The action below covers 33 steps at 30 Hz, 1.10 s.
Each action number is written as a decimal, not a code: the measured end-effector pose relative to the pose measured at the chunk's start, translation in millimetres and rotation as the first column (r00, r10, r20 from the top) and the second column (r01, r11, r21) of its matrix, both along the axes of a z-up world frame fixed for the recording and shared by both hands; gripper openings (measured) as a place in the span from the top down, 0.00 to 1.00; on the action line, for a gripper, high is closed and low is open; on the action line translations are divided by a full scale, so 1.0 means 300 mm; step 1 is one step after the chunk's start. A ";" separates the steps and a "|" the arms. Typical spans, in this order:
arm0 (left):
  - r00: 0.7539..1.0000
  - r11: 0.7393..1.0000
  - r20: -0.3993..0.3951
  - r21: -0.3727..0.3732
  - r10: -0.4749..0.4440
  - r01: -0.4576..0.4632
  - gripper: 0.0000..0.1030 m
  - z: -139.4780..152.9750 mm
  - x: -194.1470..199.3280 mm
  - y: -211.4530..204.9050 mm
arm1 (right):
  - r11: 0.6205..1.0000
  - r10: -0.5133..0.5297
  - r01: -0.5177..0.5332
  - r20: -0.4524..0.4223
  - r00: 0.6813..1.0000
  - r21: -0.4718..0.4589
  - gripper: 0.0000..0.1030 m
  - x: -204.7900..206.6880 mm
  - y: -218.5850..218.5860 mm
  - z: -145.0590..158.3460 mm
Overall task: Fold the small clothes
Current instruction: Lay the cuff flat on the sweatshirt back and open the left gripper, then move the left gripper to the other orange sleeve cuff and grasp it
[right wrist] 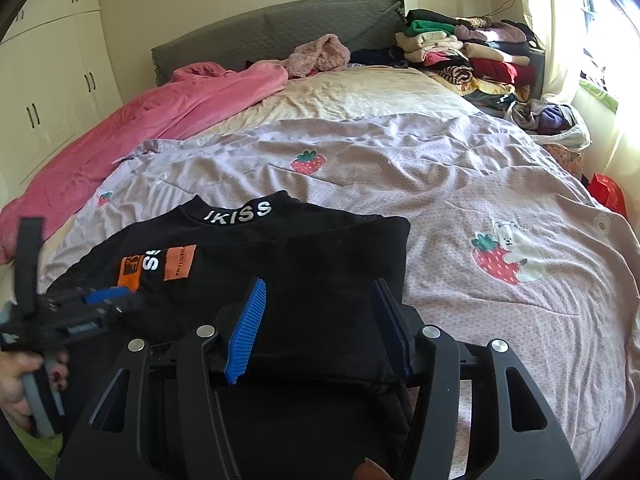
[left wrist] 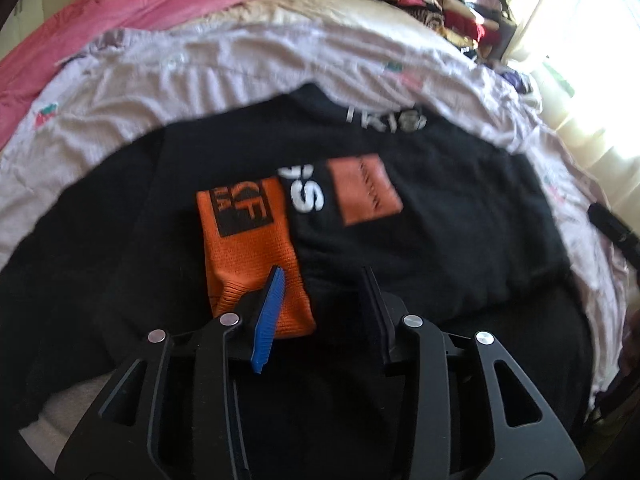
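Here, a black top [right wrist: 280, 264] lies partly folded on the lilac strawberry bedspread [right wrist: 460, 184].

Its collar points to the headboard [right wrist: 280, 28], and orange patches [left wrist: 248, 240] show on the chest. The left gripper [left wrist: 320, 280] hovers above the patches, jaws a little apart and empty. The right gripper [right wrist: 320, 300] stands half open over the folded edge, gripping nothing. A pink blanket [right wrist: 160, 120] lies beyond.
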<state>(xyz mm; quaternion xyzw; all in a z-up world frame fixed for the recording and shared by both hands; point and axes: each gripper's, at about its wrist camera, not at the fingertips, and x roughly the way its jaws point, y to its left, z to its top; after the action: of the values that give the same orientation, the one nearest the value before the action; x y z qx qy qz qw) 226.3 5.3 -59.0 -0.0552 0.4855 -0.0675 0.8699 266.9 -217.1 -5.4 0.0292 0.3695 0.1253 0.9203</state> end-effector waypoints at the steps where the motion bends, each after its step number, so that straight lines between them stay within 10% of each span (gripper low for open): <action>1: 1.000 1.000 0.007 -0.001 -0.005 0.005 0.70 -0.002 -0.003 0.002 | 1.000 0.006 -0.006 -0.004 1.000 0.002 0.48 0.000 0.005 -0.003; 10: 1.000 1.000 0.015 0.001 -0.016 0.016 0.67 0.001 -0.019 0.006 | 0.998 0.049 -0.051 -0.054 0.997 -0.028 0.48 0.012 0.074 -0.058; 16: 1.000 1.000 0.016 -0.007 -0.013 0.013 0.67 0.005 -0.025 0.009 | 0.997 -0.017 -0.004 -0.249 0.968 -0.081 0.48 0.082 0.049 -0.217; 33: 0.999 1.000 0.052 -0.010 0.001 -0.001 0.54 0.066 -0.078 0.017 | 1.000 0.019 -0.023 -0.190 0.982 -0.021 0.33 0.041 0.053 -0.141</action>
<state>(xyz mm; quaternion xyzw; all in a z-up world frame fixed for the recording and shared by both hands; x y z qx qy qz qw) 203.0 10.3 -39.2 -0.0580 0.4623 -0.0710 0.8820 279.3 -201.1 -47.6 0.0267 0.4571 0.1275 0.8798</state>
